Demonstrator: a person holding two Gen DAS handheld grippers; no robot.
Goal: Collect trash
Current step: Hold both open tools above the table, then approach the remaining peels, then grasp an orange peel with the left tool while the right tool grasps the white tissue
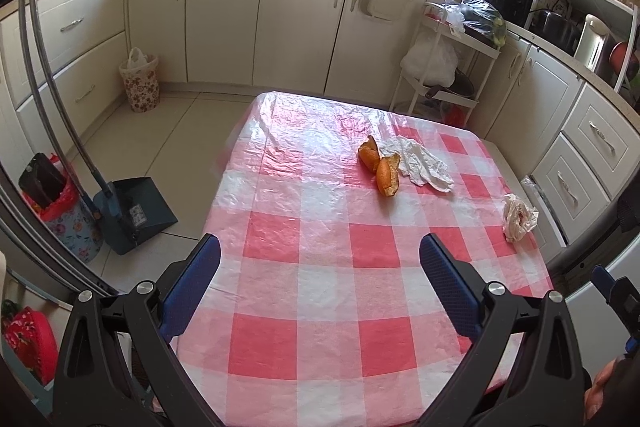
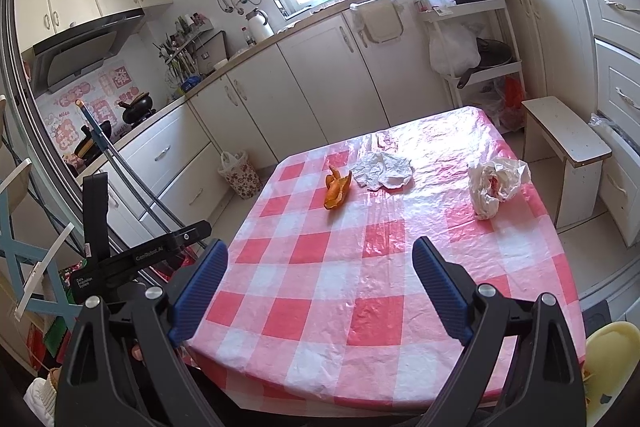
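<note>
Orange peel point(image 1: 380, 167) lies on the red-and-white checked table point(image 1: 320, 267), next to a crumpled white tissue point(image 1: 420, 163). A crumpled white plastic bag with red inside point(image 1: 518, 217) sits near the table's right edge. My left gripper point(image 1: 320, 255) is open and empty above the table's near part. In the right wrist view the peel point(image 2: 338, 189), tissue point(image 2: 384, 171) and bag point(image 2: 494, 187) lie ahead on the table point(image 2: 320, 287). My right gripper point(image 2: 320, 259) is open and empty. The left gripper's body point(image 2: 132, 255) shows at the left.
A flowered bin with a bag liner point(image 1: 140, 83) stands by the far cabinets. A blue dustpan point(image 1: 136, 215) and another flowered bin point(image 1: 68, 223) stand left of the table. A white rack point(image 1: 444, 67) and a stool point(image 2: 564, 147) stand at the right.
</note>
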